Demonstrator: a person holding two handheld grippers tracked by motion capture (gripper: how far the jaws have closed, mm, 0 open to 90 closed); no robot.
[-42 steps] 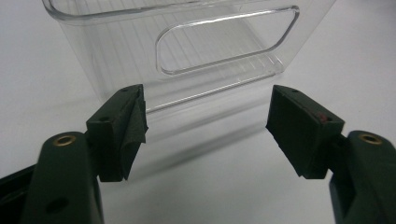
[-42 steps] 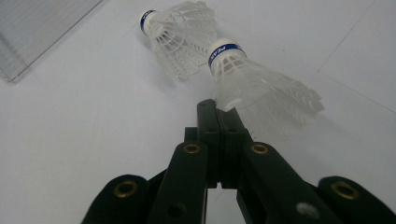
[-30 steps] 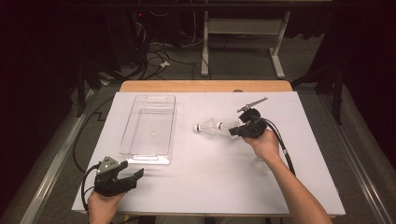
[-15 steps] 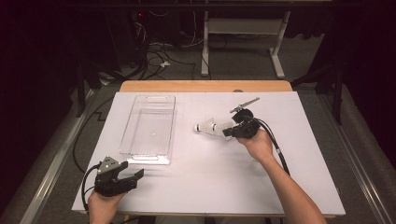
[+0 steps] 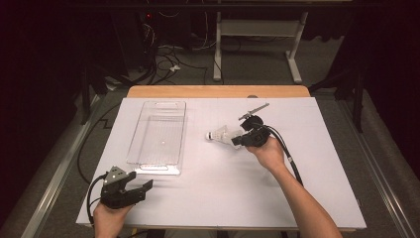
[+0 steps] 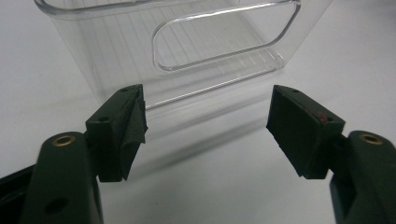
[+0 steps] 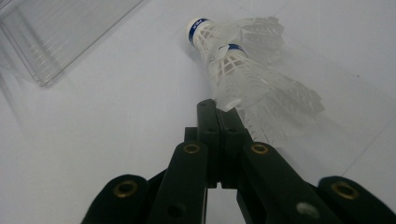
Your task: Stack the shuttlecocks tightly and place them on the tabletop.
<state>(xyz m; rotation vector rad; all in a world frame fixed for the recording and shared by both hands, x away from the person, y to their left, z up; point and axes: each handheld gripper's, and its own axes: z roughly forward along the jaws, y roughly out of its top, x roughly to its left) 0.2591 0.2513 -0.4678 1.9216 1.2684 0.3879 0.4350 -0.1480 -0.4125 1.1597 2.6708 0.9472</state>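
A clear plastic bin point(image 5: 159, 134) stands on the white sheet point(image 5: 208, 193) that covers the worktop, on its left half, long side running away from the person. It is empty, with a cut-out handle in its near end wall. A strip of bare wood worktop point(image 5: 218, 91) shows past the sheet's far edge. Beyond it, on the grey floor point(image 5: 257, 74), lie tangled cables point(image 5: 163, 62) and stand the white legs of a desk frame point(image 5: 294, 49).
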